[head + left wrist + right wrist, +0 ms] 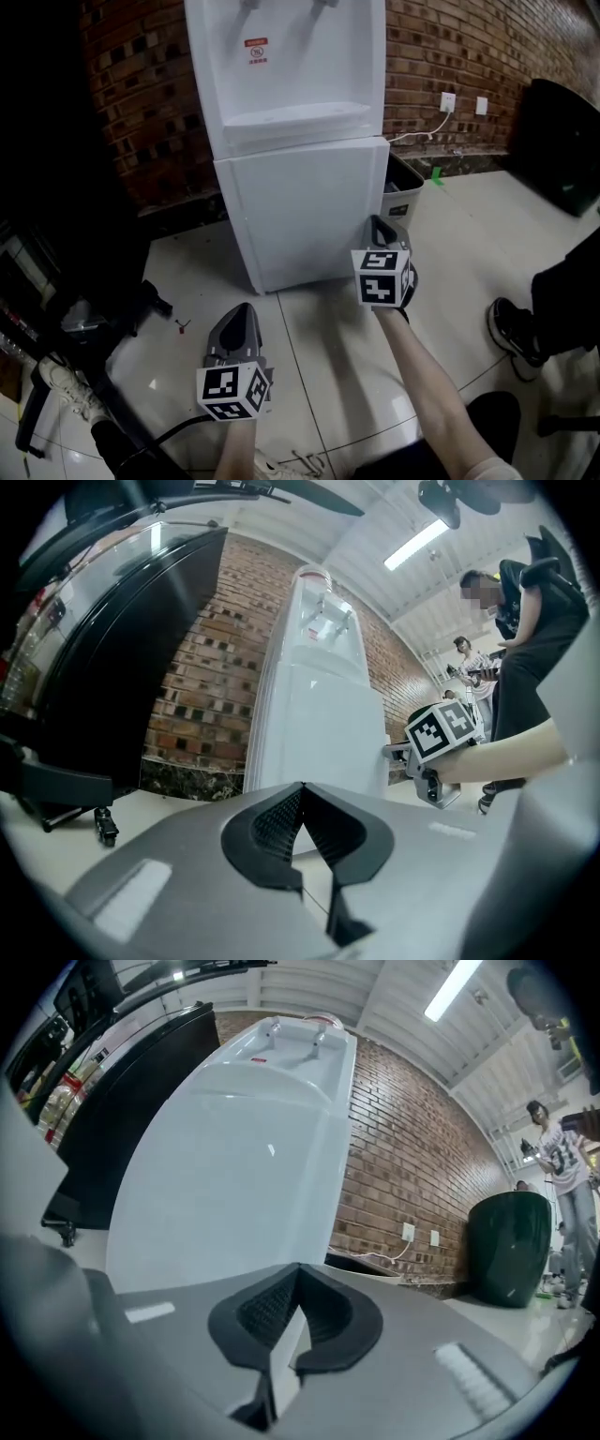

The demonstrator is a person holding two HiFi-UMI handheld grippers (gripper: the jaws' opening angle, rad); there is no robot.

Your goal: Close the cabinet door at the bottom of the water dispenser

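The white water dispenser [291, 84] stands against a brick wall. Its bottom cabinet door [300, 211] looks flush with the body in the head view. My right gripper [378, 223] is shut and empty, its tips at the door's lower right corner; whether they touch it I cannot tell. In the right gripper view the right gripper [298, 1267] points at the door's white face [225, 1194]. My left gripper [246, 309] hangs lower and to the left over the floor, shut with nothing in it. The left gripper [298, 787] faces the dispenser [323, 705].
A grey waste bin [405, 187] stands right of the dispenser, under wall sockets [448, 101]. A dark bin [562, 141] sits at far right. Black equipment on wheels [84, 328] fills the left side. A person's shoe [511, 330] rests on the tiles at right.
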